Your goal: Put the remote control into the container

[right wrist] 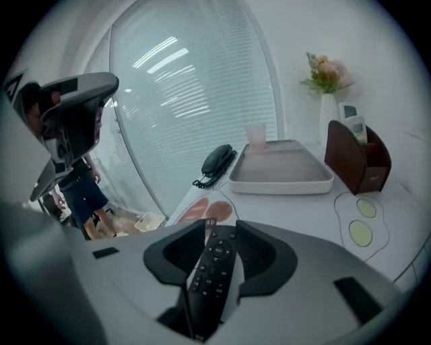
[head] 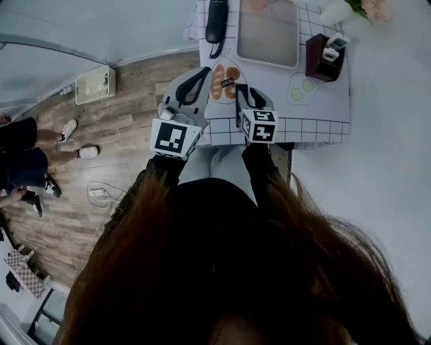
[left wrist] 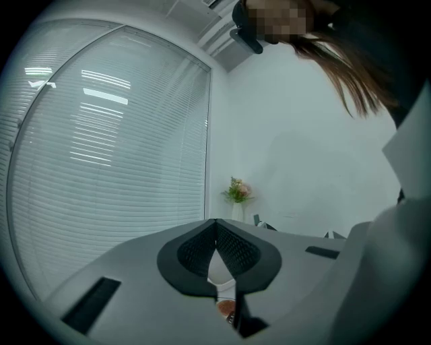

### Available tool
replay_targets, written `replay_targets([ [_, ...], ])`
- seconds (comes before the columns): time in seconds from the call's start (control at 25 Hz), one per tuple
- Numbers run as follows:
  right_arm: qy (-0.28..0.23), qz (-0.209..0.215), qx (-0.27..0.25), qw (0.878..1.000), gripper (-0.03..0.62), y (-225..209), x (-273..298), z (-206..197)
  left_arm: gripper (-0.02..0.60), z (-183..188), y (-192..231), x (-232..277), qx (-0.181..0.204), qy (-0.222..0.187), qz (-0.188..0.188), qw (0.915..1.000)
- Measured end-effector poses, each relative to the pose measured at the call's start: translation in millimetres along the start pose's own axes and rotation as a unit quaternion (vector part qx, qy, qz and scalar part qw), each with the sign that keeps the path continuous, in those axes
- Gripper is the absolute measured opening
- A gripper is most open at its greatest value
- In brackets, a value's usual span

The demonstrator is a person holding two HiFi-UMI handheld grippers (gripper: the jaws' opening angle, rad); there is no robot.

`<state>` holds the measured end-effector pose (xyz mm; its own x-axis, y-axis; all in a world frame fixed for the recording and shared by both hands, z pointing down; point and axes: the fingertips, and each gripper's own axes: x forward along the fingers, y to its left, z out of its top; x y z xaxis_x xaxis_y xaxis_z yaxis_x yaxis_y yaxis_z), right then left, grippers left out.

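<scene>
A black remote control [right wrist: 210, 273] lies buttons up between the jaws of my right gripper [right wrist: 221, 230], a little askew. White cloth shows between its right edge and the right pad, so the jaws stand open around it. In the head view my right gripper [head: 246, 89] is over the near edge of the table and hides the remote. A shallow white tray [right wrist: 279, 176] [head: 267, 34] sits further back. My left gripper [head: 205, 70] [left wrist: 215, 226] hangs at the table's left edge, pointing level, with its pads met at the tips and nothing in them.
A brown holder [head: 323, 57] [right wrist: 357, 162] with a white remote stands right of the tray. A black phone [head: 216, 20] [right wrist: 217, 162] lies to its left. A vase of flowers [right wrist: 328, 108] stands at the back. People's legs [head: 27, 162] are on the wooden floor at left.
</scene>
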<state>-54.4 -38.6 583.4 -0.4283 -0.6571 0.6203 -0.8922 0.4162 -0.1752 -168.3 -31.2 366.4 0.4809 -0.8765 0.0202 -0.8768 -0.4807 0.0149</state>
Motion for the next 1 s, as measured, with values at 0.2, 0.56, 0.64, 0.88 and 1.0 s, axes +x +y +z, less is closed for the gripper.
replay_targets([
  [0.2, 0.055, -0.002, -0.019, 0.998, 0.198, 9.0, 23.5, -18.4, 0.009, 2.4, 15.0, -11.1, -0.002, -0.005, 0.022, 0.9997],
  [0.56, 0.105, -0.019, -0.061, 0.992, 0.221, 2.7, 44.5, -27.0, 0.009, 0.8, 34.1, -26.8, -0.001, 0.002, 0.056, 0.9984],
  [0.64, 0.107, -0.026, -0.073, 0.991, 0.221, 2.0, 45.9, -27.1, 0.009, -0.3, 37.5, -28.3, -0.004, 0.004, 0.062, 0.9981],
  [0.88, 0.118, -0.018, -0.097, 0.988, 0.221, 9.3, 44.5, -26.6, 0.009, -2.0, 37.4, -25.8, -0.003, 0.003, 0.064, 0.9979],
  [1.0, 0.137, -0.010, -0.132, 0.982, 0.222, 9.7, 44.1, -25.1, 0.009, -1.6, 36.6, -23.2, -0.006, 0.003, 0.061, 0.9981],
])
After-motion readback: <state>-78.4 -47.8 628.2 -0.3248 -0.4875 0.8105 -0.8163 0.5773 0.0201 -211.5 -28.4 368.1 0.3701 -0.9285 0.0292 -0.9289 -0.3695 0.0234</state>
